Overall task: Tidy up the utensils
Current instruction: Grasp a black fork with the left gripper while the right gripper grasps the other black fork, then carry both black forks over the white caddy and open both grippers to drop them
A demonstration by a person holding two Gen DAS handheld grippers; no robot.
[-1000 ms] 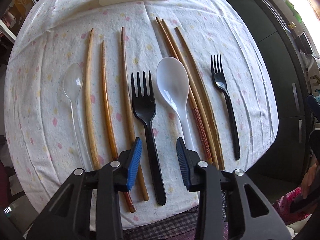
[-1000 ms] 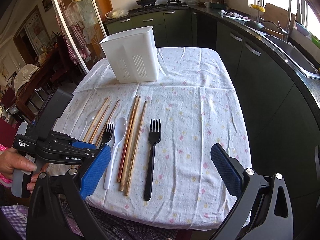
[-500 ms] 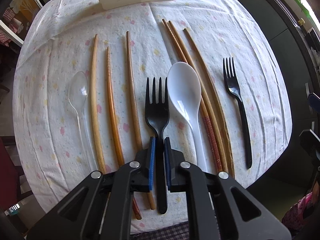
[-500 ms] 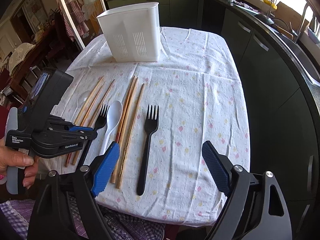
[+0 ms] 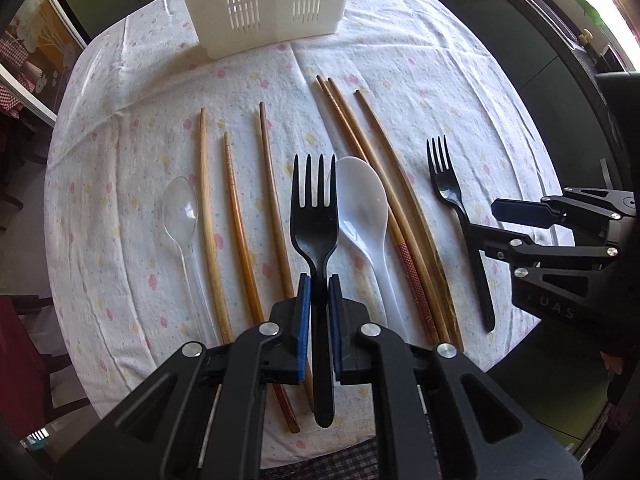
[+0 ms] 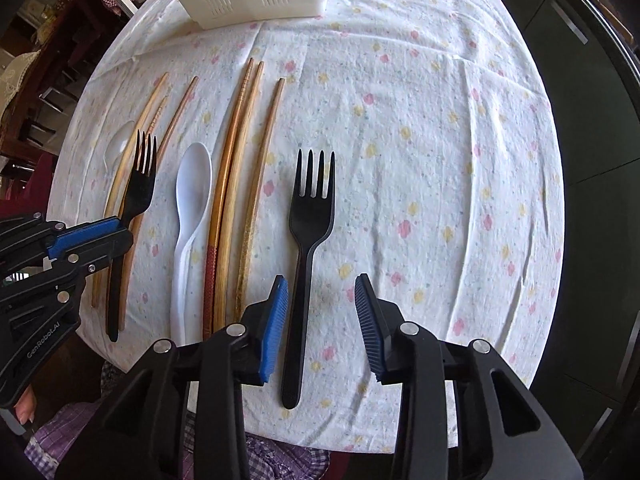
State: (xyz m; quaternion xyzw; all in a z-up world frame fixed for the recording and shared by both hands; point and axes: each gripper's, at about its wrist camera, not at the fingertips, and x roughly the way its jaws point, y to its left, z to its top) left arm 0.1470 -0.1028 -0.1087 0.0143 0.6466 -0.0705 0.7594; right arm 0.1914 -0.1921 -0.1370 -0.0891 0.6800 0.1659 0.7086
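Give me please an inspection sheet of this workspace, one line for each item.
Surface: table under a white flowered cloth.
Job's things: two black forks, left fork, right fork; white spoon; clear spoon; six chopsticks; white slotted holder at the far edge.
Clutter: nothing seen.
Grippers: left hand-held gripper shut on the left fork's handle; right hand-held gripper closing around the right fork's handle, pads not yet touching.
Cables: nothing seen.
Surroundings: dark kitchen cabinets.
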